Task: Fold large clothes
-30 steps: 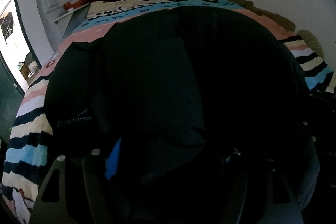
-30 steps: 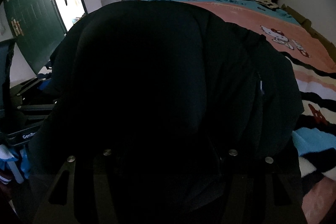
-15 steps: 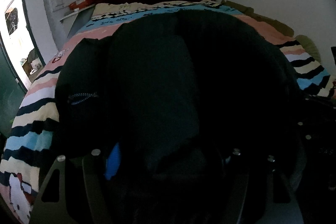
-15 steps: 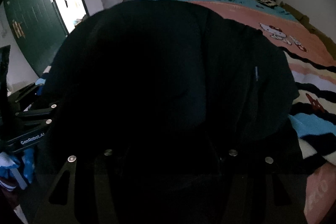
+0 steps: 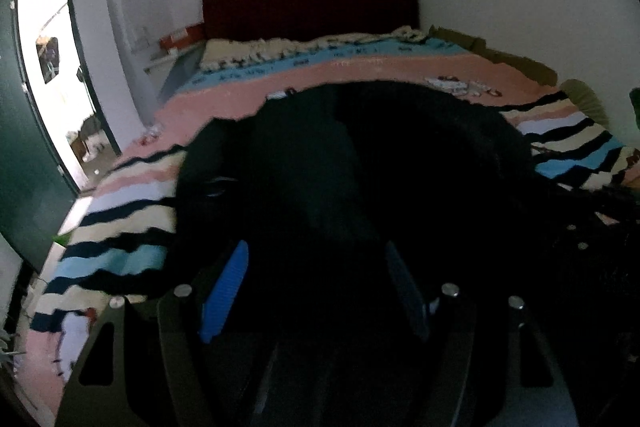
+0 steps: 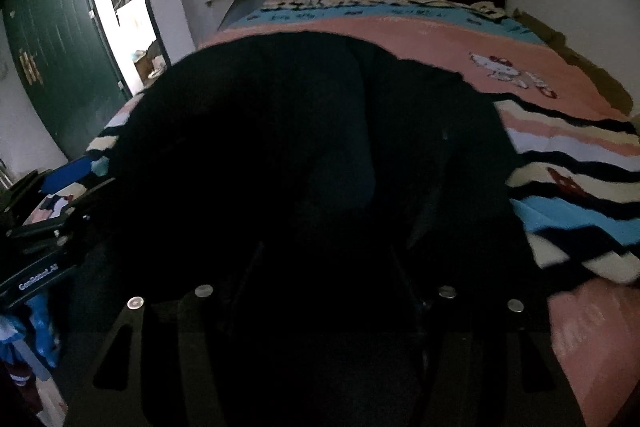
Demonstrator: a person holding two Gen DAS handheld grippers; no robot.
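A large black jacket (image 5: 360,167) lies spread on the bed and fills the middle of both views; it also shows in the right wrist view (image 6: 300,147). My left gripper (image 5: 316,267) has its blue-padded fingers (image 5: 226,283) apart around a fold of the jacket's near edge. My right gripper (image 6: 320,267) sits over the jacket's near edge; its fingers are lost in the dark cloth. The left gripper's body (image 6: 36,267) shows at the left of the right wrist view.
The bed has a pink, blue and black striped blanket (image 5: 400,67) with cartoon cat prints (image 6: 508,71). A dark red headboard (image 5: 308,3) stands against the white wall. A green door (image 6: 52,47) and a bright doorway are at the left.
Both grippers have drawn back toward the foot of the bed. The jacket now looks smaller and more of the blanket shows. The left gripper's blue pads have come apart.
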